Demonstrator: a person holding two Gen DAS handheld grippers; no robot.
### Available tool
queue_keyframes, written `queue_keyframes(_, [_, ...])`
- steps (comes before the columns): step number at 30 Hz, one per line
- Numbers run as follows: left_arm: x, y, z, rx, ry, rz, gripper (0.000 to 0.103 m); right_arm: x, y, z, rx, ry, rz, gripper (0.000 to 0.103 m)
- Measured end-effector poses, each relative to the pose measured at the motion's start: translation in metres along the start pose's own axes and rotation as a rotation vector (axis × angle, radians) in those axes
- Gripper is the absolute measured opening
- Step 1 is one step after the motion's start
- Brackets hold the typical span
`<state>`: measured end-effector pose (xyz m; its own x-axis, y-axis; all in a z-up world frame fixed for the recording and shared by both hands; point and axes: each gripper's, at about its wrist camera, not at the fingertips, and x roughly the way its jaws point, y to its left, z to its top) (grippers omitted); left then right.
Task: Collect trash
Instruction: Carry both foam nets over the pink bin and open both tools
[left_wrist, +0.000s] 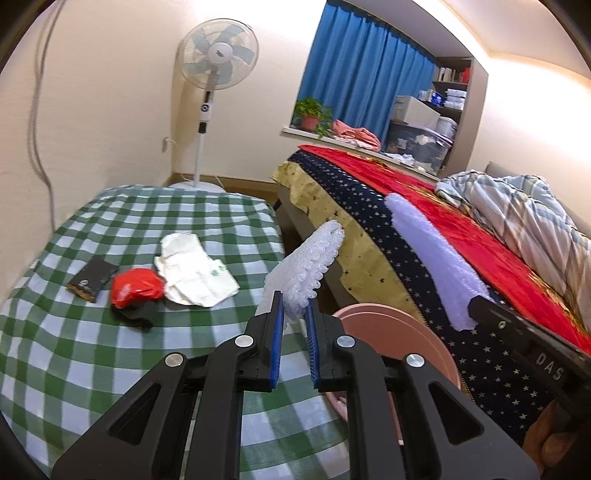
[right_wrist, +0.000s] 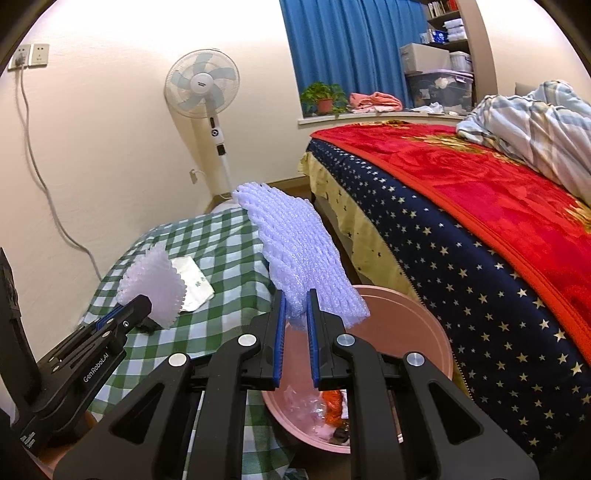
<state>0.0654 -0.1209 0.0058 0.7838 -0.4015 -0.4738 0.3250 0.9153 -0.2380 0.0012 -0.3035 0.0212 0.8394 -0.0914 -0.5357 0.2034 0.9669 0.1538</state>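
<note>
Checked table (left_wrist: 92, 350): three scraps; two grippers (left_wrist: 294, 314) (right_wrist: 295, 310), two foam nets (left_wrist: 310, 266) (right_wrist: 295, 251).

**Count of things around the pink bin**

One pink bin (right_wrist: 436, 332) stands between the checked table and the bed; two white foam nets: one foam net (left_wrist: 306, 269) left of the bin, the other foam net (right_wrist: 303, 254) above its rim; on the table (left_wrist: 92, 350) left of the bin, one white wrapper (left_wrist: 195, 273), one red bag (left_wrist: 135, 288), one dark packet (left_wrist: 90, 278); beyond it, one fan (left_wrist: 218, 55) and one potted plant (left_wrist: 310, 112).
</note>
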Motion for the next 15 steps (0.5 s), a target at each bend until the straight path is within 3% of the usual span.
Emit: queue_keyframes(15, [0.05,-0.053,-0.019,0.045,0.089,-0.115,0.012,0.012,-0.04,-0.007,0.052,0.045,-0.135,0.011])
